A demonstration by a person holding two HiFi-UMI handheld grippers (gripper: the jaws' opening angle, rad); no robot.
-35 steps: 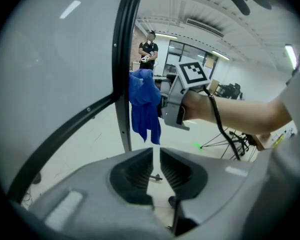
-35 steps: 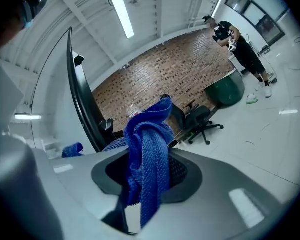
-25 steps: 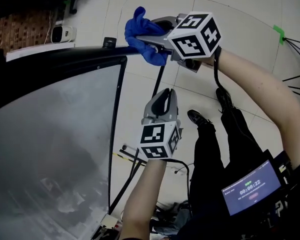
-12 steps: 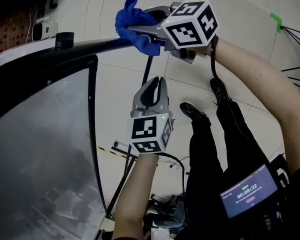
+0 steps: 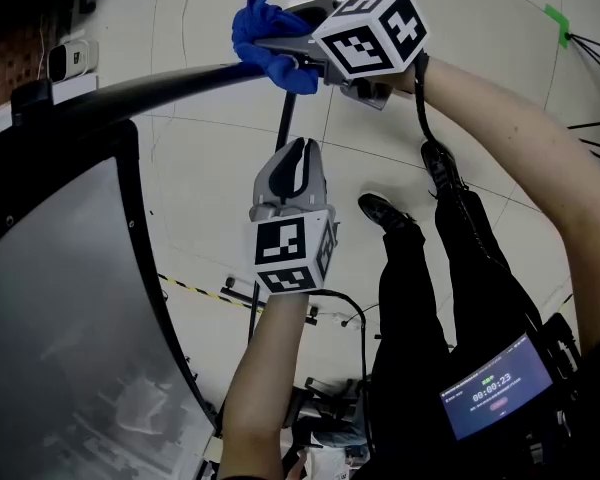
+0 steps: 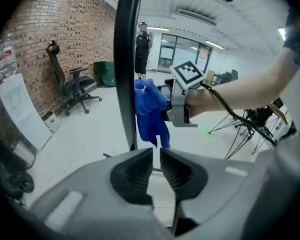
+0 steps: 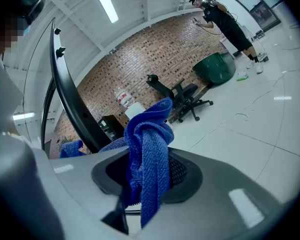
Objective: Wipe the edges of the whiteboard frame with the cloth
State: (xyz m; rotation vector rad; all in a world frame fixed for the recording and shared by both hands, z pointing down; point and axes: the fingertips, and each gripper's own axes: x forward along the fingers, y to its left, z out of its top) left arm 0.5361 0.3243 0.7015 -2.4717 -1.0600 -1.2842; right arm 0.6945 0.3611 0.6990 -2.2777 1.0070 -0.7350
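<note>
Only the left gripper view shows the cloth [image 6: 149,115] hanging just beside the frame's [image 6: 126,59] black bar — the head view shows it bunched at the bar's end. It is blue, ribbed, crumpled (one tail droops), clamped in the right hand-held gripper [image 5: 285,53]. The left hand-held gripper [image 5: 300,148] is closed, empty.
</note>
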